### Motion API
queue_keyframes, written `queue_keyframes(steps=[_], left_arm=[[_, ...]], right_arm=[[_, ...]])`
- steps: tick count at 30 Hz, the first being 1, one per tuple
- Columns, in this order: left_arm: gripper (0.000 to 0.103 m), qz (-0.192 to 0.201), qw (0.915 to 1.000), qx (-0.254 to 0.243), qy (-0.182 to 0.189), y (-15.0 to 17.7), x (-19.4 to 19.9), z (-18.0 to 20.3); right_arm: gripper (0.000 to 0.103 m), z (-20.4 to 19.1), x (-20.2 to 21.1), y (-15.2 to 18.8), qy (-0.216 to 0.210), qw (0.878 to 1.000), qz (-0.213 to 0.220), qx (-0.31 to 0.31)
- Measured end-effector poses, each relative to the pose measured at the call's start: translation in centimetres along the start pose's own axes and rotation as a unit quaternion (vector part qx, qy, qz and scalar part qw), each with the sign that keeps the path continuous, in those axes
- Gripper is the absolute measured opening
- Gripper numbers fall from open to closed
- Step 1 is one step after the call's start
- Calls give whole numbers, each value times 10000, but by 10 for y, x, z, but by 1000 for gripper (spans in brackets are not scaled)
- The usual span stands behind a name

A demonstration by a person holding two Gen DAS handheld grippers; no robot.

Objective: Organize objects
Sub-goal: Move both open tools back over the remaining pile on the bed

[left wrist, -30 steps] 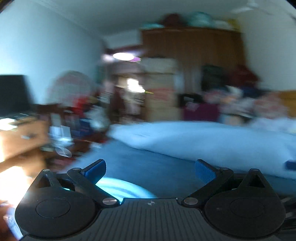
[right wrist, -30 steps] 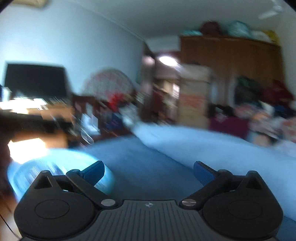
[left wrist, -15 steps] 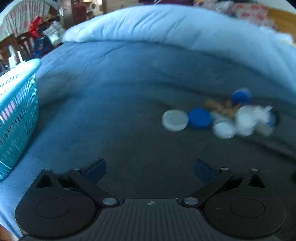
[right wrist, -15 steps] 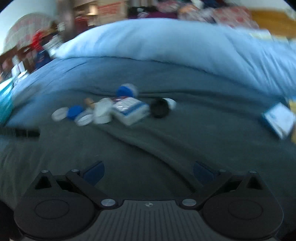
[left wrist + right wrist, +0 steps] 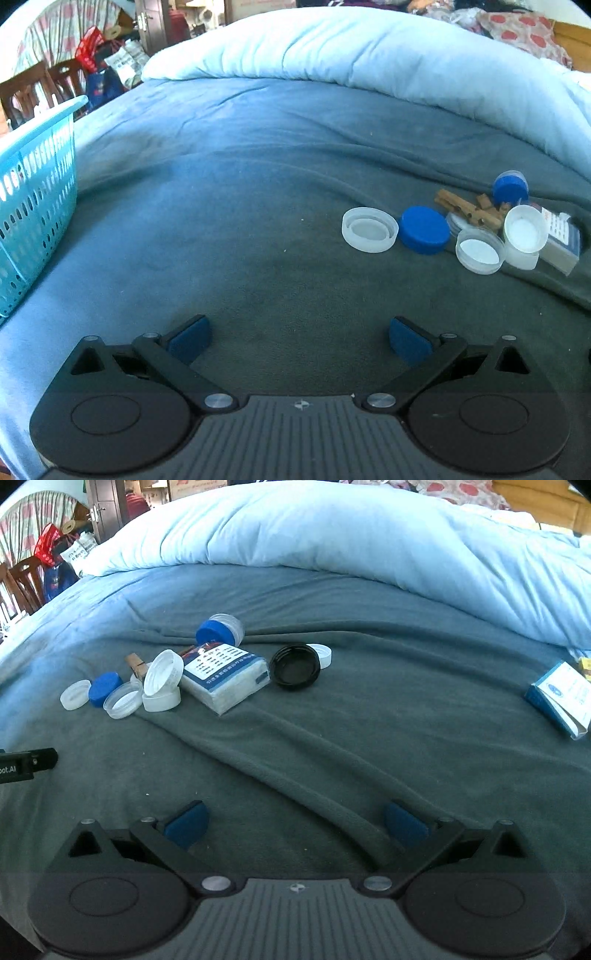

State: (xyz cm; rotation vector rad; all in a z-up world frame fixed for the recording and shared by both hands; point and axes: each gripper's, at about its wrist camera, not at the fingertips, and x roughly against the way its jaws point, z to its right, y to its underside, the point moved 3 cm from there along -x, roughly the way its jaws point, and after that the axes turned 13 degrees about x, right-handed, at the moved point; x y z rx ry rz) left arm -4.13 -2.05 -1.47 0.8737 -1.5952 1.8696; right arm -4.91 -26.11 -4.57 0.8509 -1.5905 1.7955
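Lids now sharp, nearer than before; both hand-held grippers gape empty.

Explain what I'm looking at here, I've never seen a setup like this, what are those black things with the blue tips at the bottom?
Those are two handheld grippers, one in each of a person's hands, each with a camera looking forward along its two blue-padded fingers. One picture comes from the left gripper, the other from the right gripper. Both are open and hold nothing. They hover over a bed with a dark blue blanket and a pale blue duvet behind. On the blanket lies a cluster of small things: clear plastic lids, a blue cap, wooden clothespins, a tissue pack and a black lid. A small blue-and-white box lies apart on the right. The left view also shows a turquoise basket at the bed's left edge.
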Motion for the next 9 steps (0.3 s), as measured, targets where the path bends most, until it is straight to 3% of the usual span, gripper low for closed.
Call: queue_keyframes(steps=[9], left_arm=[[103, 91, 9999, 65, -2, 5, 2, 3]], right_arm=[[103, -1, 0, 0, -2, 10000, 1, -4]])
